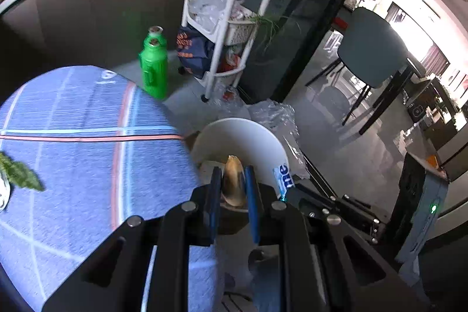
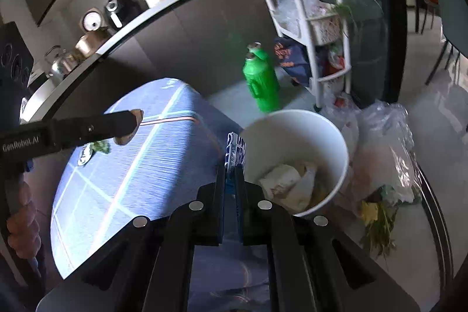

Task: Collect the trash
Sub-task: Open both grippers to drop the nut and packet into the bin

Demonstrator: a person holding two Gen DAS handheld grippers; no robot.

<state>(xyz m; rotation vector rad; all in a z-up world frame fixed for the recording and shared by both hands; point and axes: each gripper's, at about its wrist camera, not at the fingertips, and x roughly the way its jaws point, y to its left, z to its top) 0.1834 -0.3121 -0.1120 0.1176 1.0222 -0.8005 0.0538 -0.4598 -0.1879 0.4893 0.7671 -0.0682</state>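
One tan, shell-like scrap (image 1: 233, 180) sits pinched between the blue pads (image 1: 252, 195) of the left gripper (image 1: 233, 186), low and centre in the left wrist view, right in front of the white paper cup (image 1: 248, 142). In the right wrist view that same gripper (image 2: 133, 123) reaches in from the left edge with the scrap (image 2: 130, 136) at its tip, above the blue cloth. The right gripper (image 2: 231, 174) is closed narrow on the cup's printed blue-and-white wall (image 2: 234, 149), holding the cup (image 2: 295, 125) just right of the frame's centre; crumpled pale paper (image 2: 288, 184) lies inside it.

Left of the cup spreads a table under a blue cloth with pink and white stripes (image 2: 131, 180); a green leaf (image 1: 20, 174) lies on it at the left edge of the left view. Beyond, on the floor, stands a green bottle (image 2: 261, 84), with a white tiered rack (image 2: 316, 28) of plastic bags to its right. Clear plastic bags holding wilted greens (image 2: 380, 165) lie at lower right. A counter with appliances (image 2: 117, 8) curves across the upper left.
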